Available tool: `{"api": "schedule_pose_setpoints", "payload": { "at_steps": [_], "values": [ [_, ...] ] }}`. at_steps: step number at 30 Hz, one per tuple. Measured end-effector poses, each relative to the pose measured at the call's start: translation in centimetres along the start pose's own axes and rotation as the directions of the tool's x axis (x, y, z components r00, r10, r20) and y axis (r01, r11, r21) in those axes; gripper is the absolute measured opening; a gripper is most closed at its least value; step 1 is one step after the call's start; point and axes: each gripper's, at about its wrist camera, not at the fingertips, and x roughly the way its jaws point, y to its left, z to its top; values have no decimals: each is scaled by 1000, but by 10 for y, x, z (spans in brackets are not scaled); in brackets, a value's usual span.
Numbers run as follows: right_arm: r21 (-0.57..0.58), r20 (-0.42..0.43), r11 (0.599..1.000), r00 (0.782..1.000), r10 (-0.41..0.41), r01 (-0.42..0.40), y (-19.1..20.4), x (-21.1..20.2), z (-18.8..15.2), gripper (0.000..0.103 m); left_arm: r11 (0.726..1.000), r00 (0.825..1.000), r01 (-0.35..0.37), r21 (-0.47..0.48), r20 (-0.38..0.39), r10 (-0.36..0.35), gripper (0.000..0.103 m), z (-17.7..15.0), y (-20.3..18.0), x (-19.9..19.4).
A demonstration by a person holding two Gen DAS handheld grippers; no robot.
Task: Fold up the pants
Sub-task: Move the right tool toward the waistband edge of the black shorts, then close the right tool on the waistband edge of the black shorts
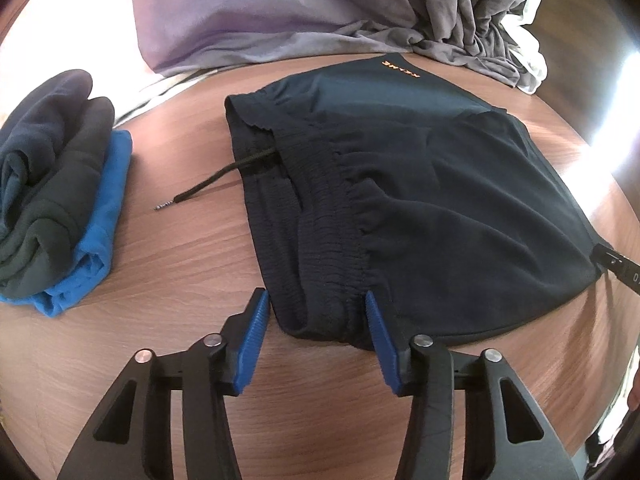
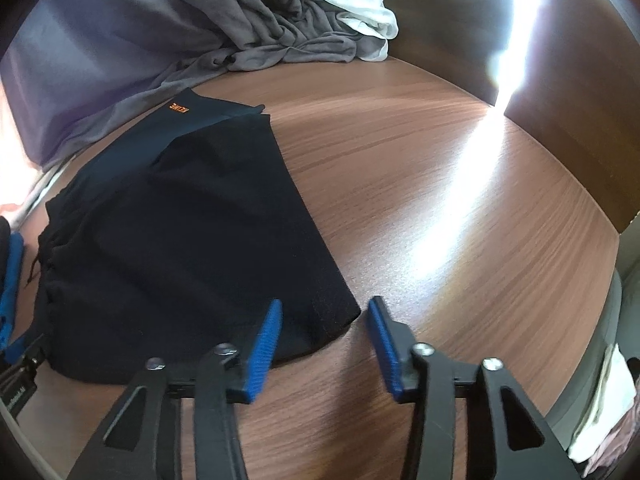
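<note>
Dark navy pants point(image 1: 420, 184) lie folded flat on the wooden table point(image 1: 180, 240), with an orange logo at the far edge and a drawstring trailing left. My left gripper point(image 1: 316, 312) is open, its blue fingers on either side of the elastic waistband at the near corner. In the right wrist view the pants point(image 2: 192, 232) fill the left half. My right gripper point(image 2: 324, 312) is open, straddling the near right corner of the fabric. The right gripper's tip shows at the far right of the left wrist view point(image 1: 616, 264).
A stack of folded dark and blue clothes point(image 1: 60, 208) sits at the left. A pile of grey and lilac fabric point(image 1: 320, 12) and a white cloth point(image 2: 360, 4) lie at the back. Bare wood point(image 2: 460, 200) extends right of the pants.
</note>
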Motion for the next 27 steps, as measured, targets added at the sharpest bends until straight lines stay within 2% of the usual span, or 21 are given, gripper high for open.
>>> {"api": "schedule_pose_setpoints", "payload": {
  "at_steps": [2, 3, 8, 13, 16, 20, 21, 22, 24, 25, 27],
  "values": [
    [-4, -5, 1000, 1000, -2, 2, -1, 1, 1, 25, 1000, 1000, -7, 9, 22, 7, 35, 0, -1, -5],
    [-5, -10, 1000, 1000, 2, -2, -2, 1, 2, 19, 1000, 999, -8, 14, 31, 7, 35, 1, -1, -8],
    [-6, -5, 999, 999, 39, -39, -5, -5, 3, 9, 999, 999, 3, 34, 54, -5, 33, 2, -2, -19],
    [-11, 32, 998, 997, 70, -69, -5, -31, 8, 7, 999, 998, 17, 48, 65, -20, 33, 6, 3, -44],
    [-12, 56, 997, 995, 77, -76, -6, -50, 9, 7, 999, 999, 8, 53, 43, -11, 33, 4, 7, -50],
    [-16, 60, 997, 995, 81, -80, -4, -65, 5, 7, 999, 999, 23, 37, 45, -24, 33, 0, 10, -60],
    [-16, 64, 996, 994, 85, -84, -4, -67, 5, 7, 999, 998, 23, 36, 56, -25, 30, 0, 11, -65],
    [-13, 70, 995, 993, 97, -96, -3, -71, 5, 7, 999, 997, 19, 36, 70, -22, 13, 2, 12, -71],
    [-7, 92, 992, 988, 123, -122, -1, -80, 8, 7, 999, 997, 24, 23, 77, -26, 12, 5, 13, -78],
    [-7, 101, 992, 986, 130, -130, -1, -84, 10, 7, 999, 996, 31, 19, 87, -33, 7, 6, 14, -82],
    [-12, 142, 988, 977, 157, -157, 1, -96, 19, 7, 999, 994, 41, 15, 101, -43, 7, 9, 13, -87]
  ]
}}
